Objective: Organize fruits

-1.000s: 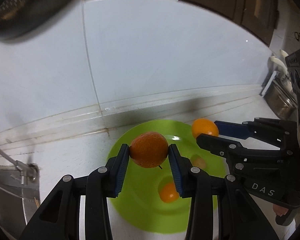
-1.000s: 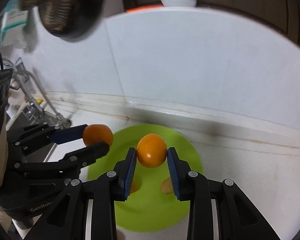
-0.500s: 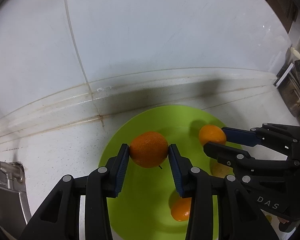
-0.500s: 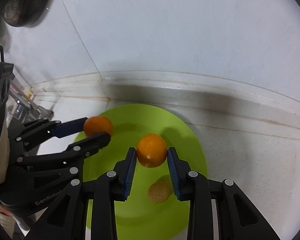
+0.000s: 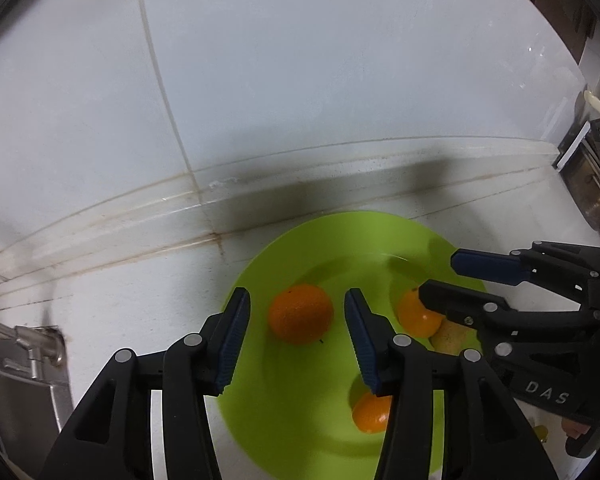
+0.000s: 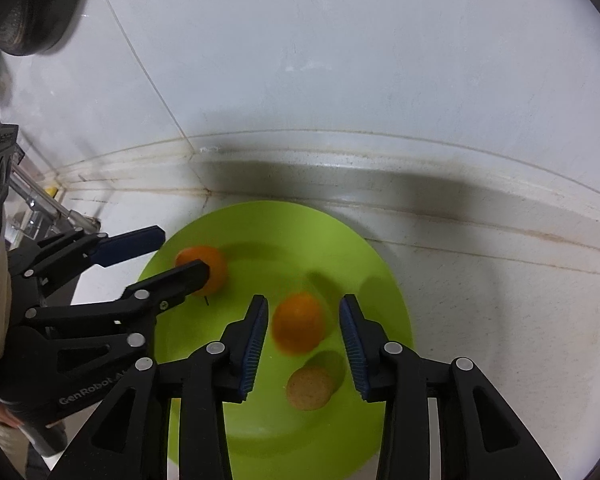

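Two oranges (image 5: 300, 314) (image 6: 299, 323) loose on plate (image 5: 292, 432), each between spread-apart tongs, left (image 5: 296, 338) and right (image 6: 303, 347), round, no long axis.

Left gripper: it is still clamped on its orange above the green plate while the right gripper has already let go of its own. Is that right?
Not quite. In the left wrist view the left gripper is open too, its pads clear of the orange lying on the green plate. The right gripper has indeed released its orange.
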Tool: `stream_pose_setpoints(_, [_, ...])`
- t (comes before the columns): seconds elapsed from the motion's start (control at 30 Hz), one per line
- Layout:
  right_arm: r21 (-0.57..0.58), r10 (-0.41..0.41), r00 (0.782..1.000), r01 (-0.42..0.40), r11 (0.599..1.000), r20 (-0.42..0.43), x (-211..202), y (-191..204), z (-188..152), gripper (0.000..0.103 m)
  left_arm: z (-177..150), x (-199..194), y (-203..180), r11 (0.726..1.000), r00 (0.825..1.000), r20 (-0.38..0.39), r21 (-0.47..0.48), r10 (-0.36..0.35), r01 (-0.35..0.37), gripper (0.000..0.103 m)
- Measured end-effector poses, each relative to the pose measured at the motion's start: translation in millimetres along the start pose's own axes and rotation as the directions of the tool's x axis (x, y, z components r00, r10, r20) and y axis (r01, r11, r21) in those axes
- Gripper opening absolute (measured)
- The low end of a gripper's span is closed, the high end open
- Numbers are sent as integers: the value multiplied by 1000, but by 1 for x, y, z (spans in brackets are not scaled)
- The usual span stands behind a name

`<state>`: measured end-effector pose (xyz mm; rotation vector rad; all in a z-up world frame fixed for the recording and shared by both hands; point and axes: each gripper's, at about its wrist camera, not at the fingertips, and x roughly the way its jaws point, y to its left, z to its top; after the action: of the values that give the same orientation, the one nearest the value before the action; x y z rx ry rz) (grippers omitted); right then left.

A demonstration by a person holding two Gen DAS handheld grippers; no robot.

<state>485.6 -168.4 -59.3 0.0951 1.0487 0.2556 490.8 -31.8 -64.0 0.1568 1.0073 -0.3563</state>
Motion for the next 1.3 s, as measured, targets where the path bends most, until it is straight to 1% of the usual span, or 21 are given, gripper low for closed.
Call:
stream_pose_setpoints(0.07, [1,4,1000,-4,1000,11,-8,1,-1,38,-1,-11,-1,1000,1000,16,8,5,-5,49])
stream_pose_setpoints(0.13, [-3,-2,1000,2,1000,29,-18,1,-2,38,-2,-24,-1,1000,999,40,13,19,-20,52])
stream_pose_setpoints(0.23, [-14,-4,998,5,1000,62,-36,5,-4,38,-6,-45,-6,999,996,89,31,31,-34,54])
stream_pose_setpoints(0.27, [-19,1,997,1,1000,76,-42,7,-6,38,-7,-52,-8,999,994,104,33,34,-37,55])
stream_pose_setpoints(0.33, [-28,-1,994,4,1000,113,-57,12,-9,38,-12,-66,-10,999,991,132,34,30,-35,61])
stream_pose_setpoints(0.4, [-41,3,989,3,999,146,-72,14,-14,38,-17,-80,-15,998,986,162,40,31,-38,62])
stream_pose_setpoints(0.47, [-52,-1,985,10,999,172,-85,18,-19,38,-24,-95,-20,998,979,200,43,33,-42,63])
stream_pose_setpoints(0.53, [-69,-14,978,29,997,207,-100,23,-27,38,-32,-109,-24,998,971,235,35,39,-48,70])
stream_pose_setpoints(0.57, [-77,-16,975,34,996,223,-107,24,-31,40,-36,-115,-26,998,968,246,30,44,-53,71])
stream_pose_setpoints(0.6, [-79,-13,973,32,996,230,-113,26,-34,46,-41,-122,-28,998,966,256,31,44,-53,71])
stream_pose_setpoints(0.63, [-79,-8,970,28,997,242,-119,29,-39,47,-44,-126,-29,998,963,265,32,43,-53,72])
stream_pose_setpoints(0.73, [-94,3,964,23,995,266,-137,34,-52,47,-57,-145,-34,997,954,297,40,47,-61,76])
stream_pose_setpoints(0.8, [-104,-2,957,34,994,290,-149,39,-62,47,-69,-156,-40,996,945,322,49,59,-78,78])
stream_pose_setpoints(0.83, [-109,-6,954,40,993,299,-155,42,-66,47,-75,-161,-42,995,943,329,54,60,-82,80])
stream_pose_setpoints(0.93, [-128,-7,945,52,990,328,-174,47,-82,47,-93,-178,-49,994,936,347,68,56,-85,82])
stream_pose_setpoints(1.03, [-135,10,941,38,990,338,-188,50,-97,47,-107,-191,-57,994,931,361,65,53,-82,84])
stream_pose_setpoints(1.1, [-137,22,940,26,990,340,-194,52,-106,47,-117,-201,-60,994,926,375,65,54,-85,85])
stream_pose_setpoints(1.3, [-168,25,930,39,985,366,-213,64,-138,47,-143,-224,-70,992,914,403,82,51,-91,86])
